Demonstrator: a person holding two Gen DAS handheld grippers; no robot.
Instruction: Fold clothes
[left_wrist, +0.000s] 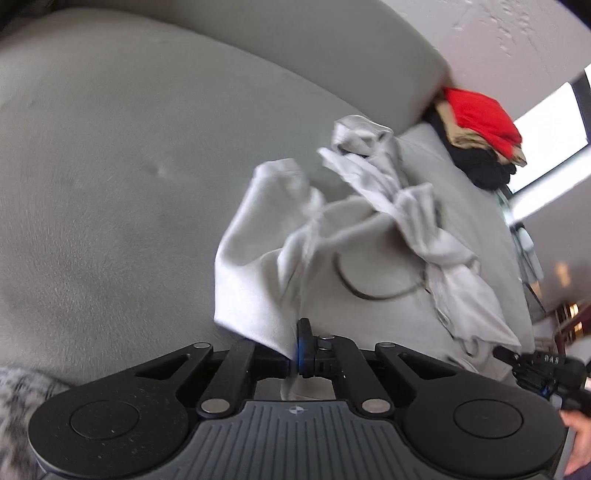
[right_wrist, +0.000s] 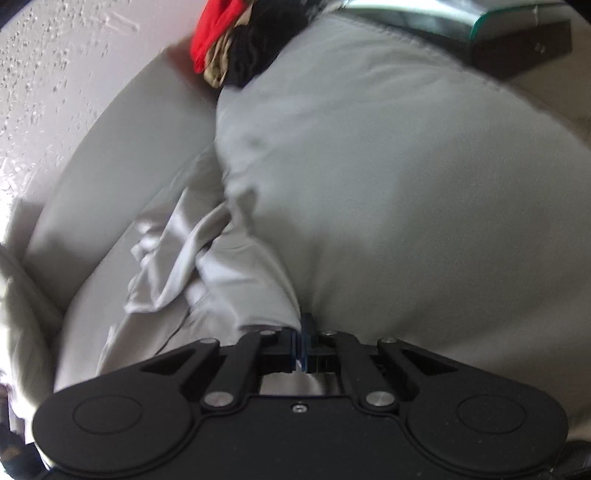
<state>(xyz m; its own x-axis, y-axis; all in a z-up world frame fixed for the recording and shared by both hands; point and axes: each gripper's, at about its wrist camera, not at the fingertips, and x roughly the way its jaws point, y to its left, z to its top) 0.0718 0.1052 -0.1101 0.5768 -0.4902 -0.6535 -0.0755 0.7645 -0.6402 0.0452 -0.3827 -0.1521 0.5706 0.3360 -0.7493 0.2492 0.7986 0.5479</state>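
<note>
A crumpled light grey garment with a dark neckline lies on a grey sofa seat. My left gripper is shut on one edge of it, the cloth pinched between the jaws. My right gripper is shut on another edge of the same garment, which trails away to the left in that view. The right gripper also shows in the left wrist view at the far right, at the garment's other end.
A stack of folded clothes, red on top of tan and black, sits at the sofa's far end; it also shows in the right wrist view. The sofa backrest runs behind. A glass-topped table stands beyond the seat cushion.
</note>
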